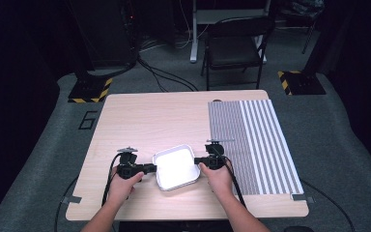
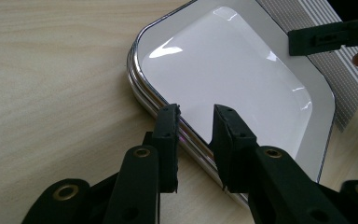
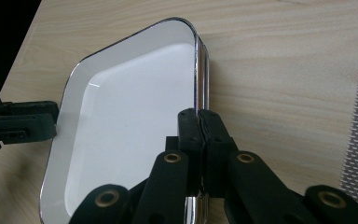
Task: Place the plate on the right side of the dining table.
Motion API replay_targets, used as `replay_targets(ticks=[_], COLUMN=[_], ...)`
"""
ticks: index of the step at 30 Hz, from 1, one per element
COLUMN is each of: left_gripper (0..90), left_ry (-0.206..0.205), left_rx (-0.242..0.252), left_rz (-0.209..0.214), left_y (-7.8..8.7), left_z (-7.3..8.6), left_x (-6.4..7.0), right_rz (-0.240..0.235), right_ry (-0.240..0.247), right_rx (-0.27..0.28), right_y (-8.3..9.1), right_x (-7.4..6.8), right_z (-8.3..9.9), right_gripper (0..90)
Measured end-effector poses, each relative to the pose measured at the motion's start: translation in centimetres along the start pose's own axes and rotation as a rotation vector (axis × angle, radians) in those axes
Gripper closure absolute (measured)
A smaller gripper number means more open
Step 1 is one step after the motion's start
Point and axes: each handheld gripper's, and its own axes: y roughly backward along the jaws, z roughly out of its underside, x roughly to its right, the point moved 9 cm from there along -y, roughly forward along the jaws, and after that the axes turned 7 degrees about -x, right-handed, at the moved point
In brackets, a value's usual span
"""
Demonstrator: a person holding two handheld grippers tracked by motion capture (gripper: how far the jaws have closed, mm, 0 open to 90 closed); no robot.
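Left gripper: I see my left gripper [image 2: 193, 122] at the tray's left rim, its jaws apart with a clear gap; one jaw sits outside the rim over the wood, the other above the white inside. The rim runs through the gap, and neither jaw presses on it as far as I can tell.
Left hand: my left hand [image 1: 124, 186] holds that gripper from the near side, the cable trailing back toward me.
Tray: the tray [image 1: 176, 166] lies flat on the table between my two grippers, just ahead of each one's tips. It is a rounded rectangle, white inside with a shiny metal rim.
Tray contents: I see nothing lying in the tray, just glare on the white floor.
Tray axis: in the high view its long axis runs from near-left to far-right, turned a little off the table's edges, so one short end faces each gripper at a slant.
Right gripper: my right gripper [image 3: 199, 125] has its jaws brought together on the tray's right rim; the shiny edge disappears between the pads, so I read it as clamped on the tray.
Right hand: my right hand [image 1: 219, 176] grips it from the near side.
Table: the wooden table [image 1: 140, 121] carries the tray.
Striped mat: a grey-and-white striped mat [image 1: 253, 140] lies beyond my right gripper, just beside it and apart from the tray.
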Motion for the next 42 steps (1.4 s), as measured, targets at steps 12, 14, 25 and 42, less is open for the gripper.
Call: replay_targets(ticks=[12,14,25,42], left_gripper=[68.0,64.9,67.8,65.4], left_ry=[0.042,0.06,0.081,0.088], left_rx=[0.01,0.02,0.026,0.016], left_rz=[-0.014,-0.022,-0.036,-0.069], left_y=[0.0,-0.1,-0.1,-0.1], left_z=[-0.1,-0.1,-0.1,0.3], left_x=[0.4,0.5,0.8,0.9], right_rz=[-0.026,-0.028,-0.036,-0.062], right_ry=[-0.032,-0.036,-0.044,-0.076], right_rx=[-0.001,0.003,0.01,0.015], right_y=[0.1,0.1,0.2,0.4], right_x=[0.2,0.2,0.2,0.2], right_z=[0.1,0.0,0.1,0.3], right_gripper=[88.6,88.6,88.5,88.5])
